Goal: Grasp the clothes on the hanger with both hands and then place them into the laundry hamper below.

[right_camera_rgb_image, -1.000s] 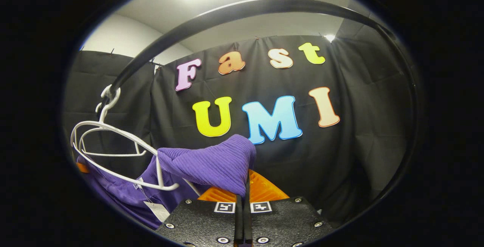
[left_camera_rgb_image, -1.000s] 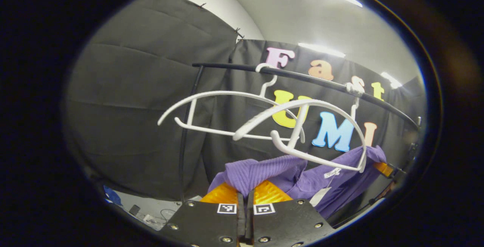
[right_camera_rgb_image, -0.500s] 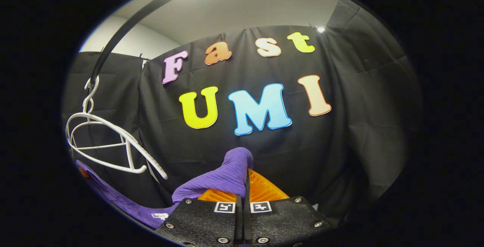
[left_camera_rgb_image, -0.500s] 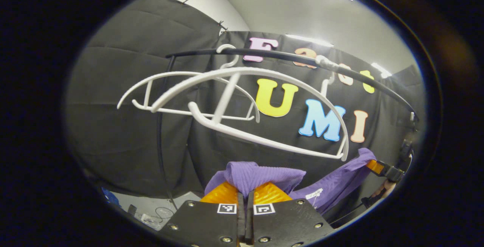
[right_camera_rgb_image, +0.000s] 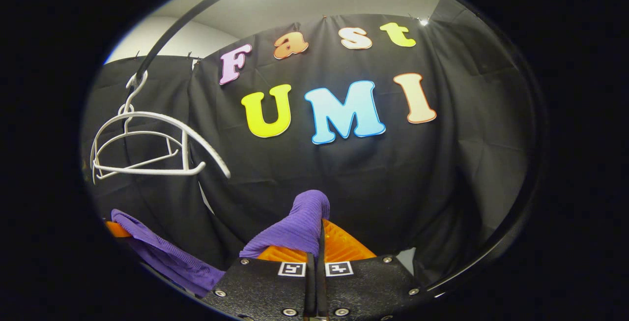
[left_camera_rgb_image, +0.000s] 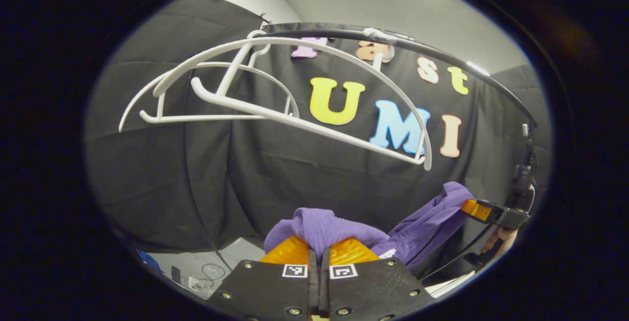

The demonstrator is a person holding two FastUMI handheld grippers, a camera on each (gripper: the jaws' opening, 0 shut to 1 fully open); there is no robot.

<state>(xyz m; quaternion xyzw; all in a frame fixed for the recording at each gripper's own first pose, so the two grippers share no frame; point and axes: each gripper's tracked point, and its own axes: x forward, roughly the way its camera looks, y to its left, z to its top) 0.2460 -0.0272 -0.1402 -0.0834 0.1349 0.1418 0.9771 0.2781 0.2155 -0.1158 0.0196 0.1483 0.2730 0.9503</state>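
— Claws: what are they gripping?
— My left claw [left_camera_rgb_image: 318, 254] and right claw [right_camera_rgb_image: 314, 257] are each clenching one end of the purple sweater [left_camera_rgb_image: 422, 222], which is hanging slack between them, below the bare hangers [left_camera_rgb_image: 275, 109].
— And the hamper?
— I'm judging it lies straight below; both ends must go down together.

In the left gripper view, the left gripper [left_camera_rgb_image: 318, 257] sits low in the middle, closed on one end of the cloth [left_camera_rgb_image: 324, 227]. The cloth runs off to the right, where the right gripper [left_camera_rgb_image: 484, 211] has its other end. Two hangers [left_camera_rgb_image: 295, 114] hang above the cloth, on the rail [left_camera_rgb_image: 442, 60]. The cloth is well below them and apart. The wall [left_camera_rgb_image: 295, 178] is behind it all. In the right gripper view, the hangers [right_camera_rgb_image: 147, 144] are up on the left.
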